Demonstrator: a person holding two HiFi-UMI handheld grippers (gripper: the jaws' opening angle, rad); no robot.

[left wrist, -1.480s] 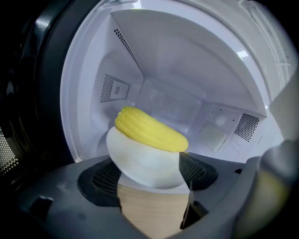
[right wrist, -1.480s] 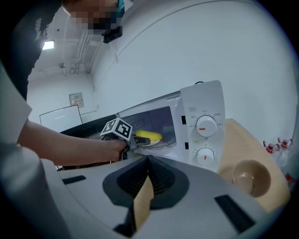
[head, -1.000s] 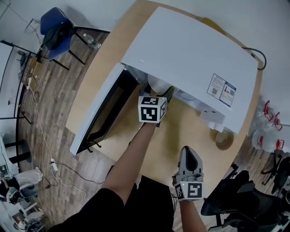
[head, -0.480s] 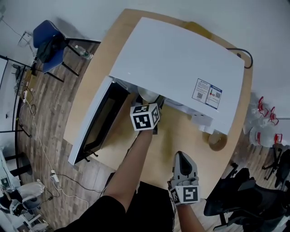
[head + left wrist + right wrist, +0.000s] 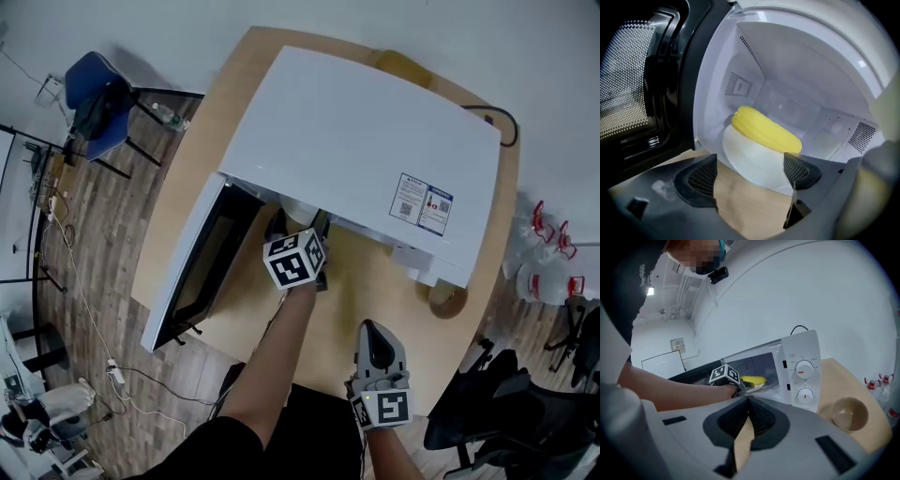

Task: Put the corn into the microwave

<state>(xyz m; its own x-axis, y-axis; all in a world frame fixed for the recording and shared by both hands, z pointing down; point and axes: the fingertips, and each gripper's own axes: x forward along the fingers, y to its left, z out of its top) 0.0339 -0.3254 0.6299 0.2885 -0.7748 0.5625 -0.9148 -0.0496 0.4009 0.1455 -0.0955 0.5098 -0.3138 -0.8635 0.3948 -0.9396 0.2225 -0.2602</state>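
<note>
The yellow corn [image 5: 765, 131] lies on a white plate [image 5: 750, 161] inside the white microwave [image 5: 356, 150], whose door [image 5: 192, 267] hangs open to the left. My left gripper [image 5: 750, 176] is at the cavity mouth just in front of the plate. Its jaws have just been opening and now stand wide with nothing between them, apart from the corn. From the head view the left gripper [image 5: 298, 223] reaches under the microwave's front edge. My right gripper [image 5: 748, 416] is shut and empty, held back over the table's near side [image 5: 375, 330]. The right gripper view shows the corn [image 5: 752, 380] in the cavity.
A small beige bowl [image 5: 850, 413] sits on the wooden table right of the microwave's dials [image 5: 805, 369]. A black cable [image 5: 497, 117] runs behind the microwave. A blue chair [image 5: 94, 89] stands on the floor at far left.
The left gripper has rolled slightly at the microwave mouth and its jaws stand wider. The corn stays on the plate. The right gripper has kept still.
</note>
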